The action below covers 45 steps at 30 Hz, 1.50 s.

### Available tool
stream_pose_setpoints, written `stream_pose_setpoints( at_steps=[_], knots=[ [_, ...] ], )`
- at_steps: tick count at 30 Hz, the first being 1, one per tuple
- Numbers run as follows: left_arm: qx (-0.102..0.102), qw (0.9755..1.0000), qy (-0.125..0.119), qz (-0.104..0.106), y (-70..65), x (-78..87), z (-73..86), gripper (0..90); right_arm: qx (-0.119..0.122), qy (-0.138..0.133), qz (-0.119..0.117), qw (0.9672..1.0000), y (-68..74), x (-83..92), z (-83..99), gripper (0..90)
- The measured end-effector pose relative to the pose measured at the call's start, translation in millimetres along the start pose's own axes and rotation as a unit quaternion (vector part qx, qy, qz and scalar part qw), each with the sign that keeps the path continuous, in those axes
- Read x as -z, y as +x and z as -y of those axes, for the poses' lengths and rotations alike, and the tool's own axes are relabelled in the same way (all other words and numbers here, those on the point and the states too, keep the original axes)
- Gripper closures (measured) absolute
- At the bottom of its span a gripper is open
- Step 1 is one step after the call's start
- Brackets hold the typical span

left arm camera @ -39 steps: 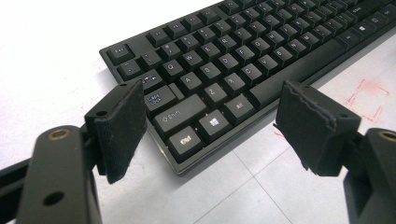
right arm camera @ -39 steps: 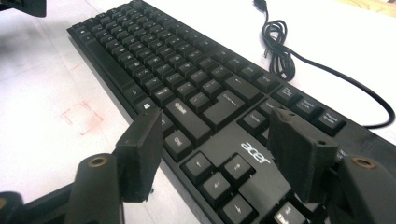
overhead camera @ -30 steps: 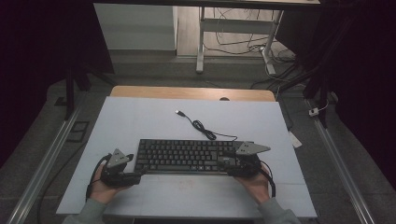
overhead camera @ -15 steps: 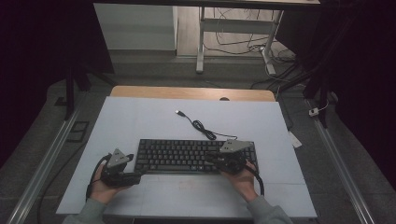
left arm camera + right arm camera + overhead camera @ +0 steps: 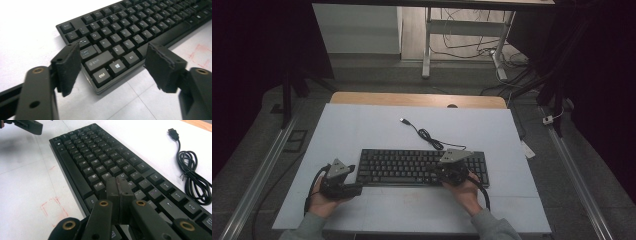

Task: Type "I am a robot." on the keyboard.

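Note:
A black keyboard [image 5: 412, 167] lies on the white mat, and its coiled black cable [image 5: 428, 136] ends in a USB plug [image 5: 403, 120] behind it. My left gripper [image 5: 356, 188] is at the keyboard's left front corner [image 5: 100, 75]. Its jaws are open and have just been closing a little; the corner lies between the pads [image 5: 70, 65] without touching them. My right gripper [image 5: 439, 175] hovers low over the keys on the keyboard's right half. Its jaws [image 5: 117, 181] are shut together, with nothing between them, pointing along the key rows [image 5: 100, 157].
The white mat [image 5: 362, 130] covers a wooden table whose far edge [image 5: 417, 99] shows behind it. A faint red square [image 5: 53, 211] is drawn on the mat in front of the keyboard. Metal rails [image 5: 257, 175] run along both sides.
My right gripper has moved left from the keyboard's right end to above its keys. The left hand has stayed at the left corner.

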State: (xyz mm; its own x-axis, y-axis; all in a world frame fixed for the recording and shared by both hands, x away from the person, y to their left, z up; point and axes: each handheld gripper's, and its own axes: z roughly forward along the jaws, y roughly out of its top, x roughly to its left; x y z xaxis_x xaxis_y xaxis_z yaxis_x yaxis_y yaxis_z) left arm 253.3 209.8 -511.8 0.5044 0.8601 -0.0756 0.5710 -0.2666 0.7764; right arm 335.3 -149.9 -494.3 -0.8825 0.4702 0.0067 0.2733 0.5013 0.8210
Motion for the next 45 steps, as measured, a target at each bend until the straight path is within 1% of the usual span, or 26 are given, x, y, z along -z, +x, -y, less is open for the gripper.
stream_pose_setpoints(
  at_steps=[3, 4, 5, 6, 7, 9, 10, 11, 19, 23, 32, 37, 45],
  knots=[
    [0.013, 0.9999, -0.004, -0.003, 2.7, -1.6, -0.8, 37.3, 0.001, 0.002, -0.001, 1.0, 1.0, -4.8, -2.0, 89.6],
    [0.015, 0.9999, -0.005, -0.003, 3.7, -2.2, -1.2, 43.2, 0.001, 0.004, -0.003, 1.0, 1.7, -8.2, -3.6, 89.6],
    [0.018, 0.9998, -0.007, -0.004, 4.2, -2.7, -1.5, 43.2, 0.001, 0.004, -0.003, 1.0, 1.7, -8.2, -3.6, 89.6],
    [0.018, 0.9998, -0.007, -0.003, 5.0, -3.1, -1.8, 49.5, 0.001, 0.005, -0.006, 1.0, 2.4, -11.5, -5.0, 89.7],
    [0.02, 0.9997, -0.009, -0.004, 5.2, -3.7, -2.2, 49.5, 0.001, 0.005, -0.006, 1.0, 2.4, -11.5, -5.0, 89.7],
    [0.02, 0.9998, -0.009, -0.003, 5.9, -4.7, -2.6, 56.1, 0.003, 0.005, -0.01, 0.9999, 3.0, -14.4, -6.0, 89.7],
    [0.02, 0.9998, -0.008, -0.003, 6.1, -5.4, -2.8, 62.8, 0.005, 0.005, -0.012, 0.9999, 3.6, -16.8, -6.8, 89.7],
    [0.02, 0.9998, -0.007, -0.002, 6.4, -6.1, -3.0, 62.8, 0.005, 0.005, -0.012, 0.9999, 3.6, -16.8, -6.8, 89.7],
    [0.018, 0.9998, 0.011, -0.001, 8.8, -14.5, -5.2, 88.1, 0.004, 0.006, -0.015, 0.9999, 4.3, -23.7, -9.8, 89.6],
    [0.015, 0.9997, 0.02, 0.002, 9.1, -18.9, -5.5, 89.1, 0.002, 0.008, -0.013, 0.9999, 3.7, -27.3, -10.7, 89.6],
    [0.009, 0.9989, 0.045, -0.01, 11.5, -33.6, -5.8, 89.1, -0.006, 0.016, -0.007, 0.9998, -0.1, -33.5, -11.5, 89.7],
    [0.008, 0.9989, 0.045, -0.011, 11.8, -34.7, -5.4, 89.1, -0.011, 0.018, -0.004, 0.9998, -1.9, -38.2, -12.4, 89.6],
    [0.007, 0.9989, 0.046, -0.011, 11.3, -34.6, -5.4, 89.0, -0.011, 0.022, 0.001, 0.9997, -3.1, -43.7, -15.2, 89.6]
  ],
)
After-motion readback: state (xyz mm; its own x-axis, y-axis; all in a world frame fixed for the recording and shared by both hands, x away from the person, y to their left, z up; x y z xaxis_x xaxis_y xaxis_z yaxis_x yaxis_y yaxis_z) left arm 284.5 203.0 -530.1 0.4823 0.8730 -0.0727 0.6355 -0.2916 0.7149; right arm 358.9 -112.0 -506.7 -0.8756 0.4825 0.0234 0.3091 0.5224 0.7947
